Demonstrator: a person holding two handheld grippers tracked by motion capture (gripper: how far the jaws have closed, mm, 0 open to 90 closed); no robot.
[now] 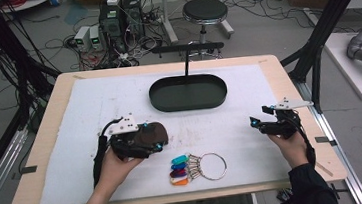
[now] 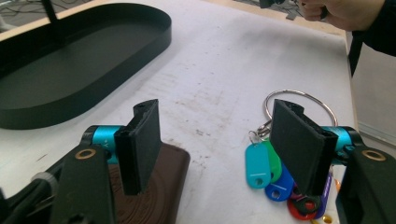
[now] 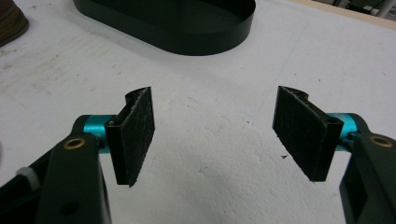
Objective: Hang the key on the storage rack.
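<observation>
Approach step. Your left gripper [image 2: 210,144] hangs with its jaws apart and nothing between them, the brown pouch [image 2: 159,186] under one jaw, the keys [image 1: 195,168] just beside the other. Your right gripper [image 3: 219,135] waits, also agape and empty, near the table's right edge. Likely next: settle on the keys or the pouch, centre the jaws, then carry it to the tray [image 1: 188,92].

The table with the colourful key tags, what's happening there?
A person sits at the table with a tool in each hand. The left tool hangs open just above a brown pouch, beside a bunch of colourful key tags on a metal ring. It holds nothing. The right tool waits open over bare table. A black oval tray sits empty behind them.
</observation>
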